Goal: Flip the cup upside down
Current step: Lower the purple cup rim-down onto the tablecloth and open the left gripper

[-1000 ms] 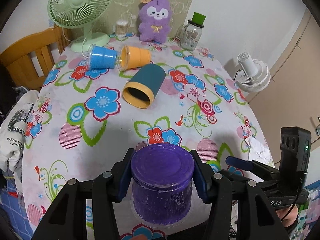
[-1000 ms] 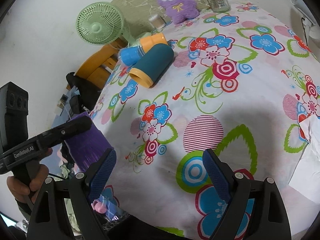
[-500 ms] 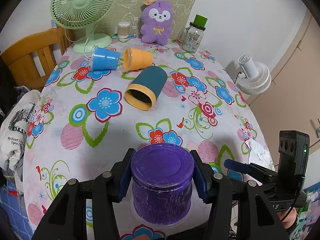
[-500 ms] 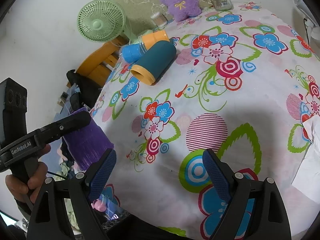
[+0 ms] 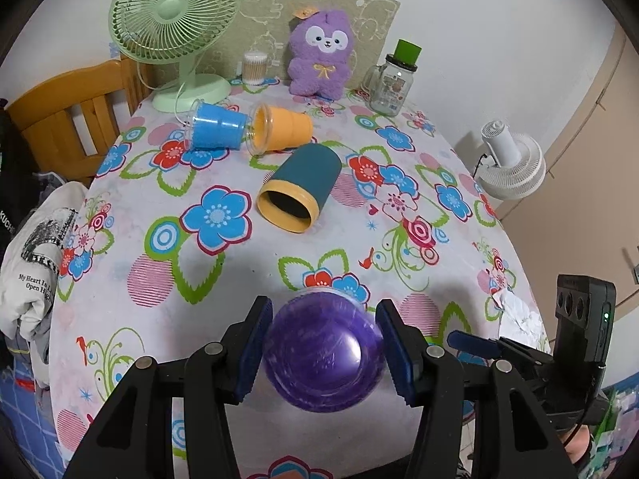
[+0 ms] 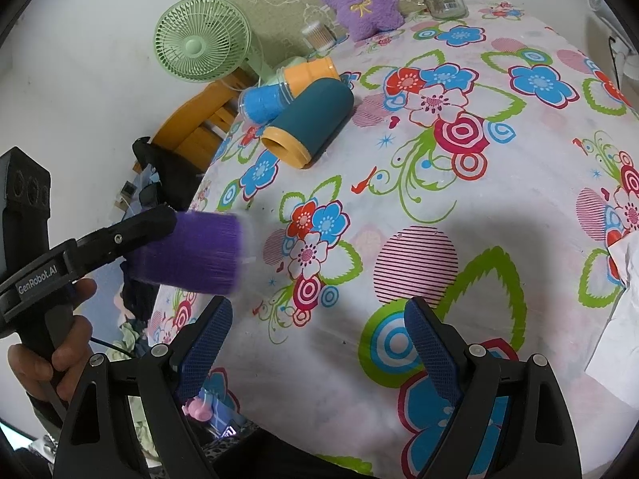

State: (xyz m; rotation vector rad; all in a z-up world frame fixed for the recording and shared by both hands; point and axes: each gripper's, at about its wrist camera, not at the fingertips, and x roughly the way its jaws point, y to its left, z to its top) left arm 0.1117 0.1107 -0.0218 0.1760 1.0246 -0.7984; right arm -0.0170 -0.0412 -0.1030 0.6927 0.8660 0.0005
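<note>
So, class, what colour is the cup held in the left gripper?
Purple cup, clearest in the left wrist view.

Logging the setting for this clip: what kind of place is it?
Most likely a room in a home: a table under a flowered tablecloth, a wooden chair beside it, and a plush toy and green desk fan by the wall.

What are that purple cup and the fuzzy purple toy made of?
The purple cup, held in the left gripper, looks like glossy translucent plastic: highlights glint on it and its rim is clear. The purple toy seems plush fabric, matte and fuzzy.
</note>
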